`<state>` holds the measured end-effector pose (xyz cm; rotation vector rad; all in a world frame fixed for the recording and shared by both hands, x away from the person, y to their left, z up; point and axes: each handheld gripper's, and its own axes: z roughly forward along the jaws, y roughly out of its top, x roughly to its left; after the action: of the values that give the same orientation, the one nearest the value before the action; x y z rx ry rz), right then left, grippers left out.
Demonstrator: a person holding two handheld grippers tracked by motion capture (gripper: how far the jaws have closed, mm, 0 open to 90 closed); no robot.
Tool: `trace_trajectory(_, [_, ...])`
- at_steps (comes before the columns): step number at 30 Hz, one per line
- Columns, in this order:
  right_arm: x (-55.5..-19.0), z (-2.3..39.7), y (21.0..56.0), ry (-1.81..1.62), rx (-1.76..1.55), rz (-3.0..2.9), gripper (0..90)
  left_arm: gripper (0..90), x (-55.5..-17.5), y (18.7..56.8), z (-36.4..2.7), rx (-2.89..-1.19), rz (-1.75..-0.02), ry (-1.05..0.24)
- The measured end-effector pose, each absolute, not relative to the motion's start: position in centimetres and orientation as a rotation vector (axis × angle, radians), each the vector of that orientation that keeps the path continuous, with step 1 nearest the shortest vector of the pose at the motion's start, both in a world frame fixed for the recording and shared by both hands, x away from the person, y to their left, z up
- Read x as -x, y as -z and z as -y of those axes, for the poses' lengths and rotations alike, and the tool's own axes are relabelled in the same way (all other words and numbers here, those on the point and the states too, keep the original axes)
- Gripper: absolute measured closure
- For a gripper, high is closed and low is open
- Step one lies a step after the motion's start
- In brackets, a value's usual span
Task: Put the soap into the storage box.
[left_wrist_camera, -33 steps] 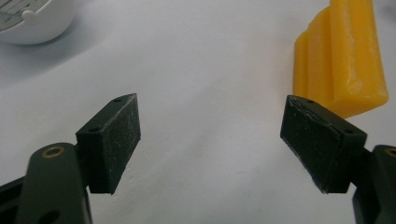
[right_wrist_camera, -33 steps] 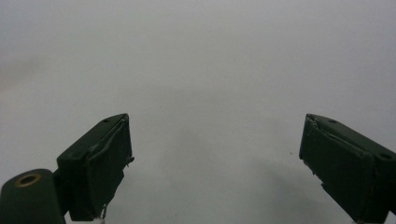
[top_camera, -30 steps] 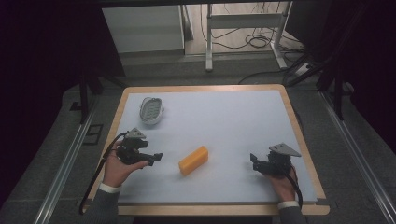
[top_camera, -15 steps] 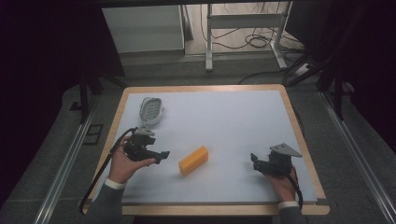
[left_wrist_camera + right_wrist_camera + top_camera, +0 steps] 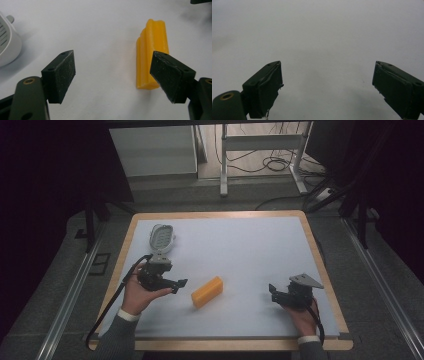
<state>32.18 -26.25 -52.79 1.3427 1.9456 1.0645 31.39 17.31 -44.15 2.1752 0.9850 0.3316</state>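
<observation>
Both my grippers gape wide, holding nothing; the yellow block [image 5: 151, 53] lies just ahead of my left gripper [image 5: 179, 285], right gripper [image 5: 272, 292] well apart.

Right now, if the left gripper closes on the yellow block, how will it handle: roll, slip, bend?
The yellow block lies flat on its long side with ridged, stepped faces, so it probably won't roll. It looks like solid moulded plastic, likely stiff and light. Its surface seems smooth, so the left gripper, jaws wide open, might slip unless it clamps across the narrow width.
</observation>
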Motion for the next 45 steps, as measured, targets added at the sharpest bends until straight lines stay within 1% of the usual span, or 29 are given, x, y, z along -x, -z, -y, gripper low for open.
trace_trajectory(16, [-32.2, 26.4, 52.8, -1.075, -1.358, -1.941, 9.5, 21.7, -31.9, 43.2, -14.3, -2.202, -0.901, -0.318])
trace_trajectory(29, [-32.2, 26.4, 52.8, -1.083, -1.360, -1.945, 9.4, 21.7, -32.1, 43.9, -11.8, -2.259, -0.882, -0.301])
trace_trajectory(30, [-32.2, 26.4, 52.8, -1.084, -1.360, -1.946, 9.5, 21.7, -32.2, 44.2, -11.2, -2.304, -0.897, -0.356])
trace_trajectory(37, [-32.2, 26.4, 52.8, -1.078, -1.359, -1.945, 9.5, 22.0, -32.5, 44.7, -9.9, -2.309, -0.872, -0.305])
trace_trajectory(38, [-32.2, 26.4, 52.8, -1.075, -1.357, -1.945, 9.5, 22.1, -32.7, 45.1, -9.6, -2.318, -0.868, -0.278])
trace_trajectory(45, [-32.3, 26.4, 52.8, -1.081, -1.369, -1.942, 9.5, 21.5, -32.8, 46.6, -8.6, -2.362, -0.871, -0.243])
